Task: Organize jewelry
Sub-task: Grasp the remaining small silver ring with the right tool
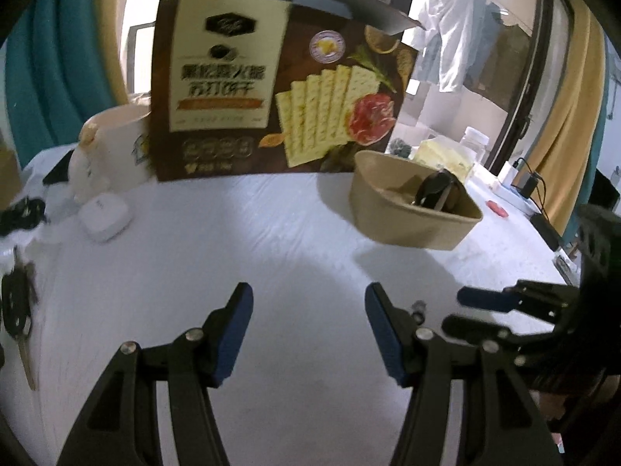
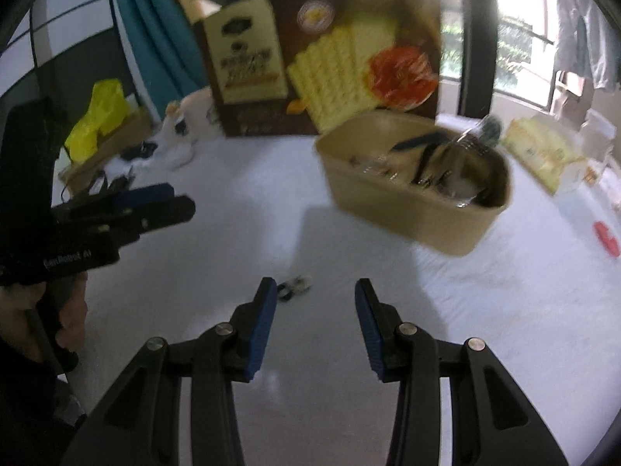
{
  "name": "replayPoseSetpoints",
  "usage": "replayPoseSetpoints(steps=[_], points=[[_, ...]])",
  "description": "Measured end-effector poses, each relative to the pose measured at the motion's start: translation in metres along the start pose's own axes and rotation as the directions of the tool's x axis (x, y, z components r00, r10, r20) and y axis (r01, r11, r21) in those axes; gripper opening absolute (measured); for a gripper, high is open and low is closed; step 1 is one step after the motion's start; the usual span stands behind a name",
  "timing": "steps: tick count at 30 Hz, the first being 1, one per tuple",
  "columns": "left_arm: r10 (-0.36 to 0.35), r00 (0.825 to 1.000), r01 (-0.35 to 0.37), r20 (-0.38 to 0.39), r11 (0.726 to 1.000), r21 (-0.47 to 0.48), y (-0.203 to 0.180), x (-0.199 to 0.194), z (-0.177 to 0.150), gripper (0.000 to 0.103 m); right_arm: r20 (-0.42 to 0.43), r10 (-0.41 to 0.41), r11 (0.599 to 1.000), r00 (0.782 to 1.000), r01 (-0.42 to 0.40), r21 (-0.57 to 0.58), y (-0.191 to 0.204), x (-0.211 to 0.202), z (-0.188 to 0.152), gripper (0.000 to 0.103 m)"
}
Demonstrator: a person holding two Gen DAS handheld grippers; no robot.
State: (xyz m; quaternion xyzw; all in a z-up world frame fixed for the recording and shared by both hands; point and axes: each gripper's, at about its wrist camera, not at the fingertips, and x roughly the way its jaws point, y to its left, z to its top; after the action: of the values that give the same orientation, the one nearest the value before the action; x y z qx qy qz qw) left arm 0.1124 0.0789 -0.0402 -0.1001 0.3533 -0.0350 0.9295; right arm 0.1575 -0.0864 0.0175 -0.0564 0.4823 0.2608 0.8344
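A tan paper bowl (image 1: 411, 217) (image 2: 407, 202) stands on the white table and holds dark and shiny jewelry pieces (image 2: 438, 171). A small dark and silver piece (image 2: 294, 286) lies on the cloth just beyond my right gripper's left fingertip; in the left wrist view it (image 1: 418, 308) lies by the right finger. My left gripper (image 1: 308, 299) is open and empty above bare cloth. My right gripper (image 2: 316, 295) is open and empty; it also shows in the left wrist view (image 1: 471, 308) at the right.
A big cracker box (image 1: 271, 89) stands behind the bowl. A white mug (image 1: 116, 139), a small white case (image 1: 103, 213) and keys (image 1: 17, 310) sit at the left. A yellow bag (image 2: 97, 116), a red item (image 2: 606, 239) and packets (image 2: 543, 151) lie around.
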Motion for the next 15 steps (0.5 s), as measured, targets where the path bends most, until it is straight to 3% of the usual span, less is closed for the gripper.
replayPoseSetpoints(steps=[10,15], points=[[0.017,1.0,-0.018,-0.012,0.998,-0.057,0.029,-0.006,-0.012,0.06,-0.066,0.012,1.0,0.998,-0.014,-0.024,0.025,0.03,-0.003,0.038],[0.008,1.0,-0.009,-0.016,0.997,-0.08,0.037,-0.006,-0.013,0.06,-0.068,-0.011,1.0,0.998,0.01,-0.026,0.027,0.035,0.002,0.026]])
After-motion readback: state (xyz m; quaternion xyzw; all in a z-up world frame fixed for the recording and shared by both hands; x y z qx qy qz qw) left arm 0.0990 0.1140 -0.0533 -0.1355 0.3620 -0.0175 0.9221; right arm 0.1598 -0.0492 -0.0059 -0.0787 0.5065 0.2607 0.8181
